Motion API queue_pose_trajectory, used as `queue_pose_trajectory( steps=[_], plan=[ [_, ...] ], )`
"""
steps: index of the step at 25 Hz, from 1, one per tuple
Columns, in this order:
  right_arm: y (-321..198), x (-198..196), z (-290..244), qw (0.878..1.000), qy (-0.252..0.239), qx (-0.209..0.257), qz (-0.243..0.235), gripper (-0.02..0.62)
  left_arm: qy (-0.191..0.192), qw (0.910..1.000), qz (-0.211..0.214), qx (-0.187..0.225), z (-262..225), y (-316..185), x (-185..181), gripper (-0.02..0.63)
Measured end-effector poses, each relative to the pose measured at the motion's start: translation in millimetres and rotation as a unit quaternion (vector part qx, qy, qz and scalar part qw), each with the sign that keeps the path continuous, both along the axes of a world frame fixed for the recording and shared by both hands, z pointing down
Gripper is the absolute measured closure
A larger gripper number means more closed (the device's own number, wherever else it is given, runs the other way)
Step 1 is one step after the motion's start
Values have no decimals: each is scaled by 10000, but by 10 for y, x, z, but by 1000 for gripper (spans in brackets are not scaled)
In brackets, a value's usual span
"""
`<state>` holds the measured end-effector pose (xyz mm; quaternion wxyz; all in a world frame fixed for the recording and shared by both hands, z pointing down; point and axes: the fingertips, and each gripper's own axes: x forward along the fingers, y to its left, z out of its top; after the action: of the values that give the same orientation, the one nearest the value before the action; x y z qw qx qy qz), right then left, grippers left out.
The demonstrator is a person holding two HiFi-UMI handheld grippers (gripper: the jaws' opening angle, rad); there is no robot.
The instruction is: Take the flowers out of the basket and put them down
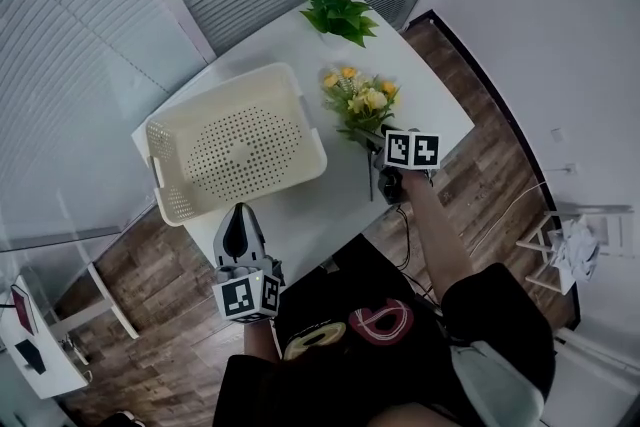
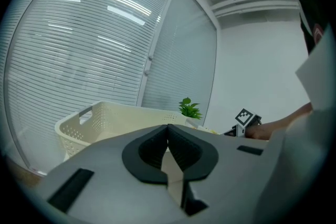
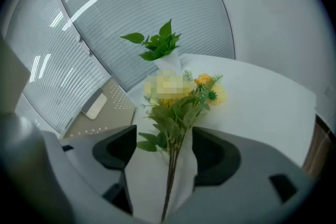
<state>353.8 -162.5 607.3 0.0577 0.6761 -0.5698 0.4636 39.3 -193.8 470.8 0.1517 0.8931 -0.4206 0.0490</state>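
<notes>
Nearest the person, over the counter's [image 1: 335, 205] near edge, the left tool [image 2: 168, 139] pointed roughly level, its jaws pressed together with nothing between them. It took no part in the work.

Further right, the right tool [image 3: 167, 150] tilted down at the flowers [image 3: 181, 102]. Its jaws stood wide apart. The thin stems ran up the gap between the pads [image 3: 118, 147], which stood clear of them on both sides, so nothing was gripped. The bunch appeared to lie on the counter just right of the basket [image 1: 300, 100], stems toward the person and yellow heads pointing away. It was outside the basket, not in it.

Beyond the left tool, the basket showed only its perforated floor and looked empty, so the task seemed done or nearly so.

At the far corner stood a small potted plant [image 1: 340, 10], well apart from the bunch.

The bunch would probably handle as very light. The stems looked wiry and fairly stiff, while the leaves and heads looked soft and easy to crush or bend. The best hold would be low on the gathered stems, below the foliage, with a gentle squeeze. A single stem might slip out of a loose hold, and the heads should not be pinched.
</notes>
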Motion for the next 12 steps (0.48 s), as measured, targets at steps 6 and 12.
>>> queue_pose_trajectory(
  steps=[6, 12],
  plan=[
    [71, -56, -435, 9982, 108, 586, -38, 278, 98, 9999, 38, 45, -45, 25, -42, 589],
    [127, -128, -937, 9915, 565, 1168, -70, 278, 197, 9996, 135, 123, -91, 84, -72, 589]
  ],
)
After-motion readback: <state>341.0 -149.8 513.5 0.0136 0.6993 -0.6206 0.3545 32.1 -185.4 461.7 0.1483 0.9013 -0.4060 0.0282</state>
